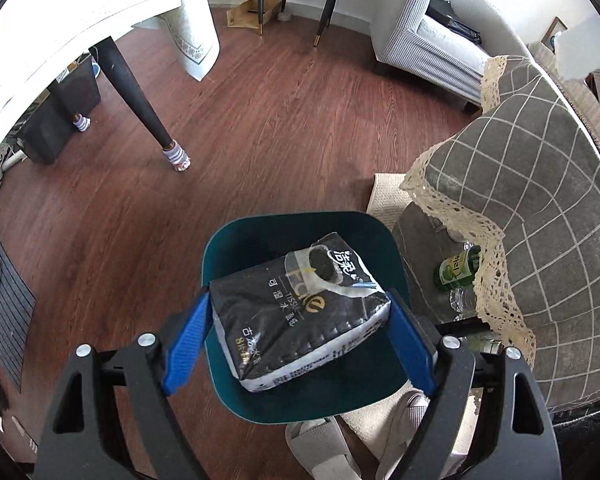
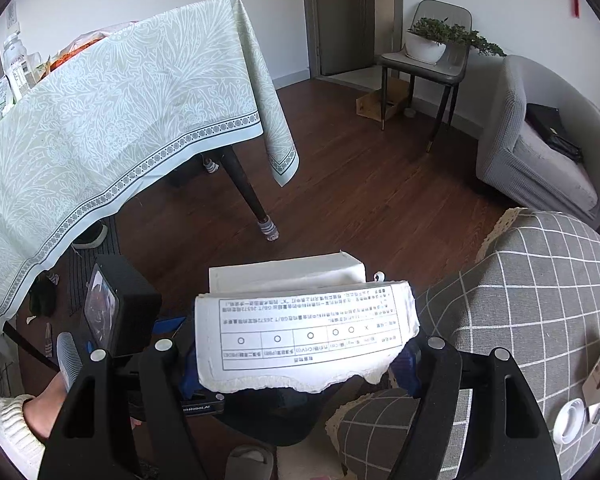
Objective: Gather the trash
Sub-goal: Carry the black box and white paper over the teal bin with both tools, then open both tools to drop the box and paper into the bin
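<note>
My left hand-held gripper [image 1: 300,336] pinches the black tissue pack [image 1: 300,312] above the teal bin [image 1: 228,240], my right hand-held gripper [image 2: 300,360] clamps a torn white carton [image 2: 300,332]; soft packaging could slip and miss.

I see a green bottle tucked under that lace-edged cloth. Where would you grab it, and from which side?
Grip the green bottle around its exposed labelled body, coming from the open side toward the teal bin. It lies tilted, and the checked cloth overhangs its far side, blocking approach from there.
</note>
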`<state>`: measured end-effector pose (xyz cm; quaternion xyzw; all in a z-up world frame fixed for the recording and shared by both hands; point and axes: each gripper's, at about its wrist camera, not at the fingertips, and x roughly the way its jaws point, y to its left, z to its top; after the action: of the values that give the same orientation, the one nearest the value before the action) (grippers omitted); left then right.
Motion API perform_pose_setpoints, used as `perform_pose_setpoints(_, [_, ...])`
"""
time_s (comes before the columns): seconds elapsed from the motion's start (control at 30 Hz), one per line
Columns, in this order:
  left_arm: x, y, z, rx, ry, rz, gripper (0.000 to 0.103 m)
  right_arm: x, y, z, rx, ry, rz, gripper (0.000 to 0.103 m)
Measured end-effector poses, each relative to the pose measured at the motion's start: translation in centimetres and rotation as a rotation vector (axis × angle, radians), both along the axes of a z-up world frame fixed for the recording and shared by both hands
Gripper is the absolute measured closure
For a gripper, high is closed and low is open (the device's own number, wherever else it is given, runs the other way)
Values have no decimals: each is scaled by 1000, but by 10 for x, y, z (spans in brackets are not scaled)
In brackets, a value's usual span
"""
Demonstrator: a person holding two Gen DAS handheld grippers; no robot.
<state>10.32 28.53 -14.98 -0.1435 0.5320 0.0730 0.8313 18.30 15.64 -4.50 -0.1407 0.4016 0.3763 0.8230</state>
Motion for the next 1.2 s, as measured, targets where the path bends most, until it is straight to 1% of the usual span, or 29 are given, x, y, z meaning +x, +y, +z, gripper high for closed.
perform_pose_setpoints(0.17, [-3,3,0,-4,-6,11,12,-1,6,-6,-14,11,8,29])
perform_pose_setpoints(0.3, [-7,7,6,-15,-37,23,12,-2,12,-10,-24,19,16,29])
perform_pose_setpoints(0.5, [-15,20,25,15,-100,73,12,-3,20,-16,-36,27,22,29])
perform_pose_setpoints(0.67, [-28,40,45,3,-175,137,17,-5,27,-22,-48,33,32,29])
perform_pose_setpoints(0.83, [-36,54,61,-3,-223,184,21,-7,37,-31,-62,50,39,29])
perform_pose_setpoints(1.1, [-46,60,83,28,-279,191,28,-6,48,-67,-99,116,49,29])
perform_pose_setpoints(1.2, [-49,63,89,24,-300,194,31,-7,53,-80,-125,124,55,29])
